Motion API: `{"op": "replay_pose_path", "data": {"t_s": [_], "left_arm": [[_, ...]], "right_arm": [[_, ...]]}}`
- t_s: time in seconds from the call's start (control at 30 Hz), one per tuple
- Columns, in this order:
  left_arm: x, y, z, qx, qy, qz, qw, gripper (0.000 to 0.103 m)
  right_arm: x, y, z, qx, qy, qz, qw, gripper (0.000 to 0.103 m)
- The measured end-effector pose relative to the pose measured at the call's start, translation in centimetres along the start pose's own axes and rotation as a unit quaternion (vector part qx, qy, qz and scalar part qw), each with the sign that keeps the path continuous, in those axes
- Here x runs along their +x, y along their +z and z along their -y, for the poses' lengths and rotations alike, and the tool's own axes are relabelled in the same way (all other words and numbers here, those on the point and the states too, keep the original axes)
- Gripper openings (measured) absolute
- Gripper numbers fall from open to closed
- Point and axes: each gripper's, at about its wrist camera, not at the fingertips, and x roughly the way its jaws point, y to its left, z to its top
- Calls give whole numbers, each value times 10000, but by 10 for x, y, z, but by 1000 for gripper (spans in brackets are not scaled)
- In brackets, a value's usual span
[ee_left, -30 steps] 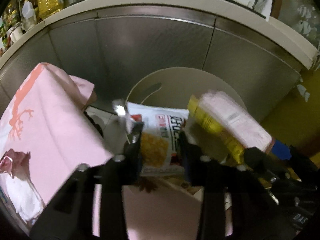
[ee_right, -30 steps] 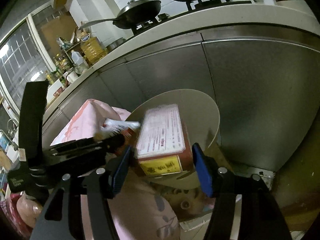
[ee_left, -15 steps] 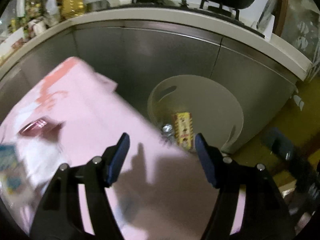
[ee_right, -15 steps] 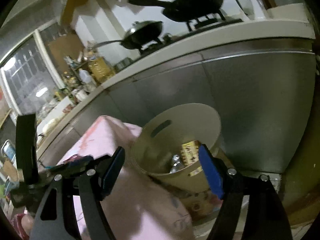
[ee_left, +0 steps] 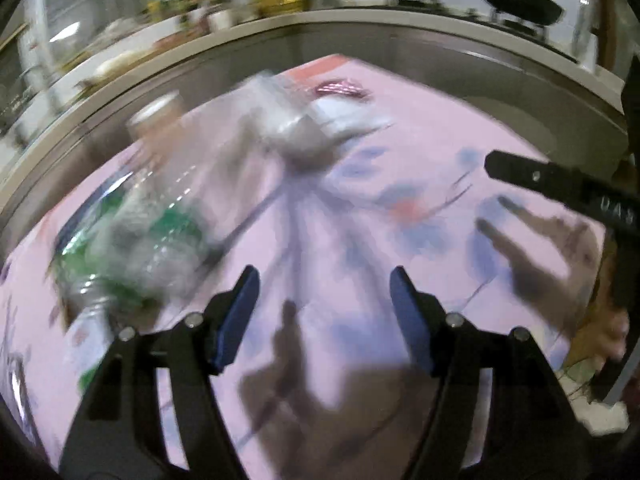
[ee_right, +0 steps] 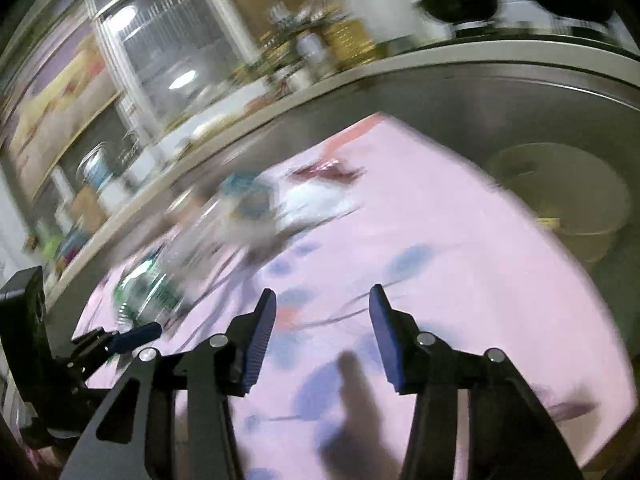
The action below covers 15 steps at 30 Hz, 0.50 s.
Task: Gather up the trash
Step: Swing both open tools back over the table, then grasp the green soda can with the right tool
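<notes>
Hanging over the pink cloth (ee_left: 420, 152), the left gripper (ee_left: 324, 304) has its jaws apart with nothing between them. The right gripper (ee_right: 322, 326) is empty too; its jaws have just been closing a bit. Farther off on the cloth lie a blurry green bottle (ee_left: 132, 236), a crumpled white wrapper (ee_left: 304, 128) and a dark red wrapper (ee_right: 328, 170). Beyond the cloth's edge stands the tan bin (ee_right: 560, 196), by the steel cabinet (ee_right: 500, 100).

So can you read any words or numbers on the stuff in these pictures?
"UAS", roughly: pale letters on the black right gripper at the edge of the left wrist view, cut off and blurred.
Green-labelled plastic bottle: label too blurred to read.
Pink wrapper: too blurred.
Nothing else readable.
</notes>
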Motion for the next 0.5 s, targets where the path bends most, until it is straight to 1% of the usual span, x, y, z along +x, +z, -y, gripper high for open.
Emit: {"op": "replay_pose_path", "data": {"t_s": [0.07,0.13,0.2,0.27,0.3,0.37,0.43,0.5], "left_arm": [[-13,-22,-32,-296,246,-45,9992,65],[-29,-41,-65,-632,584,5,9963,65],[-44,-57,-97,-1028,878,87,9908,65],[-54,-68,-124,-1408,1034,177,9845,66],[-57,-73,-137,-1592,1099,214,9809,69],[-59,-79,-156,-1861,1158,241,9754,73],[-57,-81,-168,-2043,1094,253,9724,75],[-51,-82,-176,-2105,1107,239,9710,77]], "right_arm": [[10,-8,-28,-259,211,-230,9992,46],[21,-12,-62,-614,425,-442,9962,46],[28,-16,-91,-945,566,-578,9922,46],[36,-19,-124,-1331,727,-701,9859,46],[39,-23,-138,-1475,783,-728,9833,46],[44,-28,-164,-1721,909,-800,9776,46],[47,-28,-182,-1844,975,-823,9745,46],[54,-23,-201,-2030,1016,-753,9710,46]]}}
